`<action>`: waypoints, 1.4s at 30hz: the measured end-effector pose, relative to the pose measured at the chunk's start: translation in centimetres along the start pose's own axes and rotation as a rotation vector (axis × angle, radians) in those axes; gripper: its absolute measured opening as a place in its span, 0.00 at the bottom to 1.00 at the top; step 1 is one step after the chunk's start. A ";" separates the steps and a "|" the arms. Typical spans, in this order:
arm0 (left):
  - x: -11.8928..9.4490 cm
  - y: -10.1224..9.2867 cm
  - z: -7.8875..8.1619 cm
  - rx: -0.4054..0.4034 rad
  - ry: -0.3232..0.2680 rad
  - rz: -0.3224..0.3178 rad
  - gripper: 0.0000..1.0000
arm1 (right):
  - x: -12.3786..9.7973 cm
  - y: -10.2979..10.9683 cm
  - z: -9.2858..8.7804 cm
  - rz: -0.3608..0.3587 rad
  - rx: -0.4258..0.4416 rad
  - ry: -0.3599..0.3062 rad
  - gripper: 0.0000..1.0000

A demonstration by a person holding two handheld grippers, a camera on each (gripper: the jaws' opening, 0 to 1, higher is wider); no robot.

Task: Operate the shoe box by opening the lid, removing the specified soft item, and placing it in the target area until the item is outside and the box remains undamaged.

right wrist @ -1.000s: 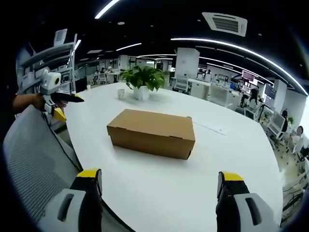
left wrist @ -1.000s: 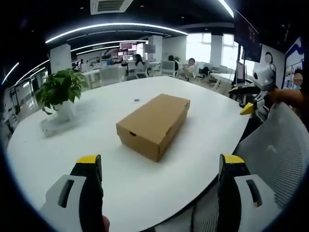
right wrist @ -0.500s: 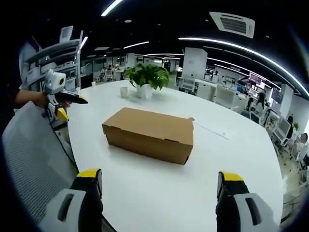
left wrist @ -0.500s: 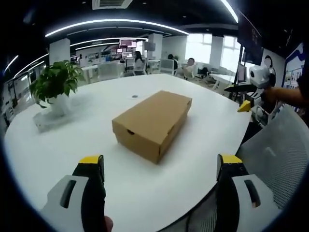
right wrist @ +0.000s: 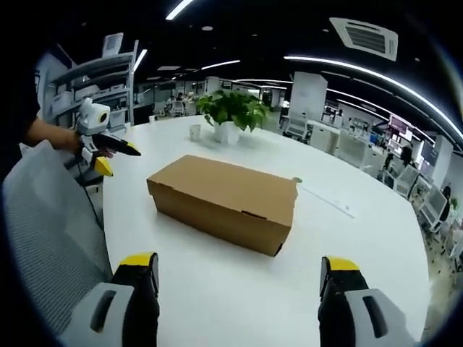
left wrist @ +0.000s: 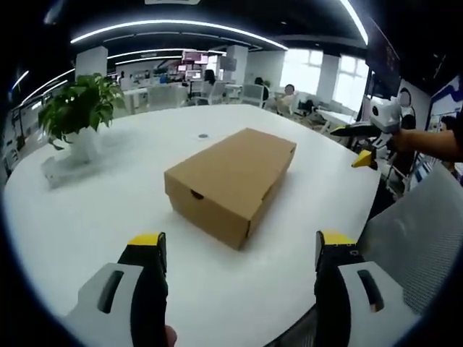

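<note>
- Where the left gripper view begins on its left side, a potted plant (left wrist: 72,108) stands on the white table (left wrist: 94,210), well apart from everything else.
- Near the middle of that view the shoe box (left wrist: 230,178) lies flat on the table with its lid down, one corner turned toward the camera.
- Below the box, the left gripper (left wrist: 239,278) hovers over the near edge of the table, its two yellow-tipped jaws spread wide with nothing between them; the box sits ahead of the gap, not touched.
- At the right of that view a grey mesh chair back (left wrist: 416,246) stands beside the table edge, and above it the other gripper shows, held in a hand (left wrist: 405,141).
- Turning to the right gripper view, the mesh chair back (right wrist: 51,238) fills the left side, and above it the left gripper (right wrist: 101,148) is seen, held off the table's edge.
- Further right, the plant (right wrist: 231,112) stands at the far side of the table (right wrist: 239,289), a small white cup (right wrist: 195,131) just beside it.
- Centred, the closed shoe box (right wrist: 224,201) rests lengthwise across the view.
- Beneath it the right gripper (right wrist: 239,278) has its jaws set wide apart and empty, short of the box.
</note>
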State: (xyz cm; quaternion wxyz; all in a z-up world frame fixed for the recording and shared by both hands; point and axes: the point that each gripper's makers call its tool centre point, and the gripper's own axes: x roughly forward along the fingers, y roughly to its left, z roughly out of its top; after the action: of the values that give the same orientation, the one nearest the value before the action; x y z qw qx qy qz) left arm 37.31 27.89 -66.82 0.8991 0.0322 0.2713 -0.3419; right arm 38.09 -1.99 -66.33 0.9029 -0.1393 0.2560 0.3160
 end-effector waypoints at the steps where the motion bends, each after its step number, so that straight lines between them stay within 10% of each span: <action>1: 0.1 0.1 0.0 0.000 -0.001 0.000 0.81 | 0.4 -0.2 -0.1 0.008 -0.004 0.003 0.90; 34: 5.2 -0.5 -1.0 0.075 0.090 -0.015 0.66 | 7.9 -4.0 -0.9 0.127 -0.077 0.099 0.69; 42: 6.7 -0.4 -0.9 -0.013 0.093 0.033 0.67 | 10.0 -4.2 -1.0 0.170 -0.075 0.132 0.69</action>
State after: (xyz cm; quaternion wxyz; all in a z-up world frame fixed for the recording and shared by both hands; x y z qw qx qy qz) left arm 40.78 23.79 -70.92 0.8913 0.0464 0.3144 -0.3234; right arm 47.06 -0.59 -72.28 0.8481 -0.1712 0.3139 0.3911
